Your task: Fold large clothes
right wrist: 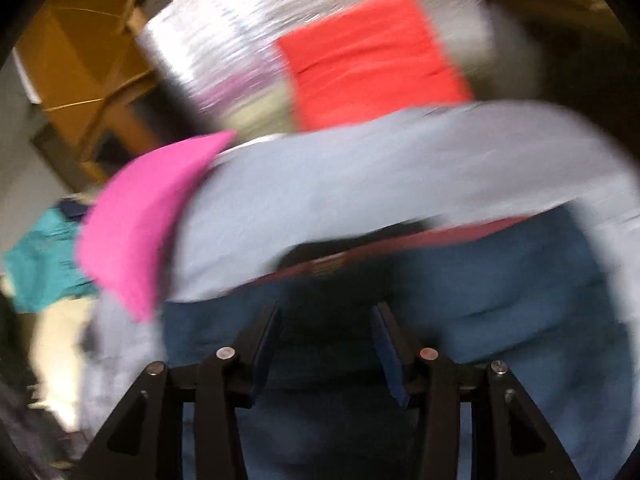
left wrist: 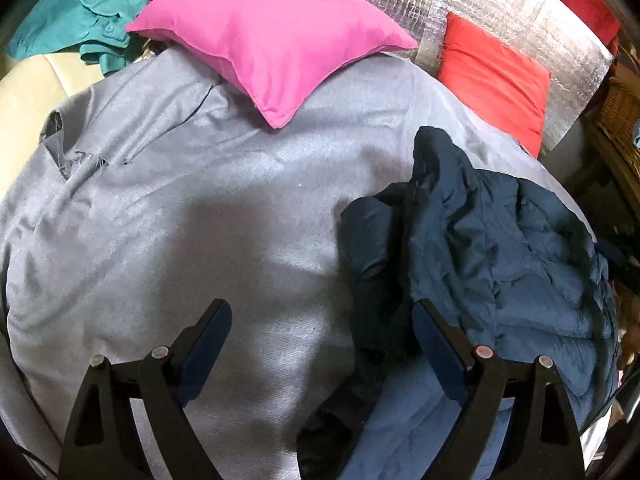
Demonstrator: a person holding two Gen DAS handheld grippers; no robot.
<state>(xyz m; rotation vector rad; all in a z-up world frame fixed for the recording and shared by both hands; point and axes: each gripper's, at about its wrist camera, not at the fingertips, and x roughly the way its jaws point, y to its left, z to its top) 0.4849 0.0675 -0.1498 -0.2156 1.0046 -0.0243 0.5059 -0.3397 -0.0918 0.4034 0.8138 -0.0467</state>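
Note:
A dark blue padded jacket [left wrist: 500,248] lies crumpled on the right side of a grey bed sheet [left wrist: 200,200]. My left gripper [left wrist: 322,308] hovers above the sheet, open wide; its right finger [left wrist: 436,332] is over the jacket's dark left edge, and nothing is gripped. The right wrist view is blurred. There my right gripper [right wrist: 327,308] stands partly open just above the blue jacket [right wrist: 500,300], with dark fabric showing in the gap and neither pad visibly pressing on it. A red-trimmed collar edge with a label shows just ahead of the fingers.
A pink pillow [left wrist: 272,40] and a red pillow [left wrist: 492,80] lie at the far end of the bed against a silver foil panel [left wrist: 500,0]. A teal garment [left wrist: 80,12] is heaped at the far left. A wicker basket [left wrist: 620,116] stands to the right, wooden furniture [right wrist: 80,48] beyond.

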